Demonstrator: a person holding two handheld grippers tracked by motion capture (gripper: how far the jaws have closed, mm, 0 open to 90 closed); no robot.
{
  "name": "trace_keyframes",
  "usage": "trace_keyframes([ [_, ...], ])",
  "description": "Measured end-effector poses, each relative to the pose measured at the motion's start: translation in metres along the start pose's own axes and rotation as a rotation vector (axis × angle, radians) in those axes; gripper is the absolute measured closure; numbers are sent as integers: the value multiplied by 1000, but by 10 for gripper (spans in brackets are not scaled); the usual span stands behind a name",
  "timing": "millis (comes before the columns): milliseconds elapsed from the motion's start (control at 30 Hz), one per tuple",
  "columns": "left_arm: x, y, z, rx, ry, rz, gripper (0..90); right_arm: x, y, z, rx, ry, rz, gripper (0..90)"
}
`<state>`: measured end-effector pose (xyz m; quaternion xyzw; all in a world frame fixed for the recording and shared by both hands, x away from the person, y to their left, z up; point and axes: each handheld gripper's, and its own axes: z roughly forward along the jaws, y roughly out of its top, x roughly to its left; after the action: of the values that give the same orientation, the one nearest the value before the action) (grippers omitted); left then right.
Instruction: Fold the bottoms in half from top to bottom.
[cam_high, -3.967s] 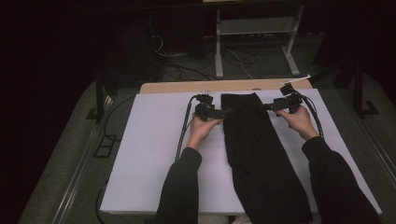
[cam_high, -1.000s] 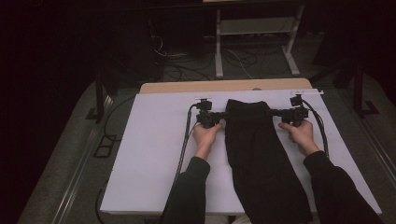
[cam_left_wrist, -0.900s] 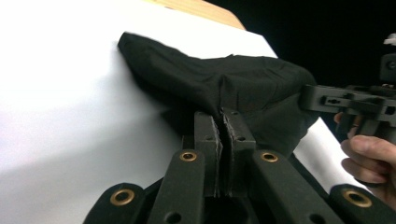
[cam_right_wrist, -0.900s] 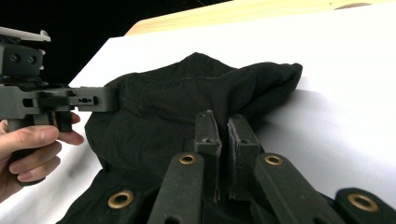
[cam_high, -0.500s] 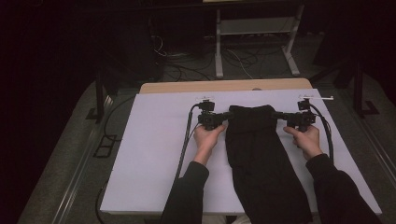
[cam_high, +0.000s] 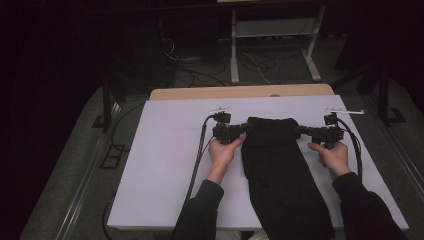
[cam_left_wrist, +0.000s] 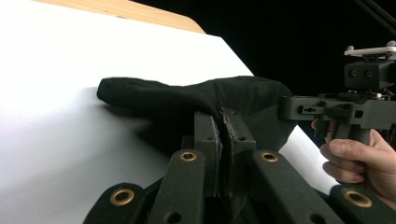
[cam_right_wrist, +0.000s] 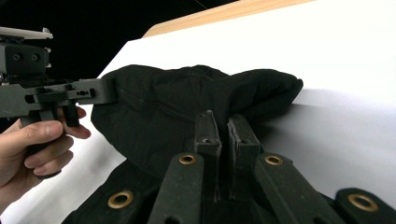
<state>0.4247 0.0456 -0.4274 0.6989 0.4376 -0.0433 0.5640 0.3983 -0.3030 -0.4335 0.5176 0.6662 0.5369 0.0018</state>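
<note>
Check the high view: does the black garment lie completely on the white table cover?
No, the black garment runs past the near edge of the white table cover.

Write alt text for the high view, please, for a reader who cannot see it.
A person's left gripper and right gripper, both shut, pinch the two far corners of a long black cloth garment. It lies on a white table cover.

right tool (cam_right_wrist: 223, 135) pinching black cloth (cam_right_wrist: 187, 102), white table (cam_right_wrist: 336, 70)

Dark room; a white metal frame (cam_high: 272, 45) stands on grey floor (cam_high: 75, 165) (cables (cam_high: 200, 65) strewn about).
</note>
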Motion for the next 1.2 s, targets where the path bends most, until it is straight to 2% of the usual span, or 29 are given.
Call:
trace_keyframes([
  [167, -8, -4, -5, 5, -12, 23, 850, 5, -5, -6, 6, 1, -6, 835],
  [300, -15, -5, -9, 14, -6, 61, 850, 8, -8, -12, 4, 1, -15, 835],
  [400, -20, -6, -12, 11, -16, 69, 850, 10, -11, -15, 6, 0, -21, 835],
  [1033, -36, -19, -23, 16, -36, 96, 849, 22, -26, -29, 27, 3, -45, 835],
  [1200, -38, -27, -26, 2, -62, 77, 849, 24, -29, -30, 33, -1, -51, 835],
])
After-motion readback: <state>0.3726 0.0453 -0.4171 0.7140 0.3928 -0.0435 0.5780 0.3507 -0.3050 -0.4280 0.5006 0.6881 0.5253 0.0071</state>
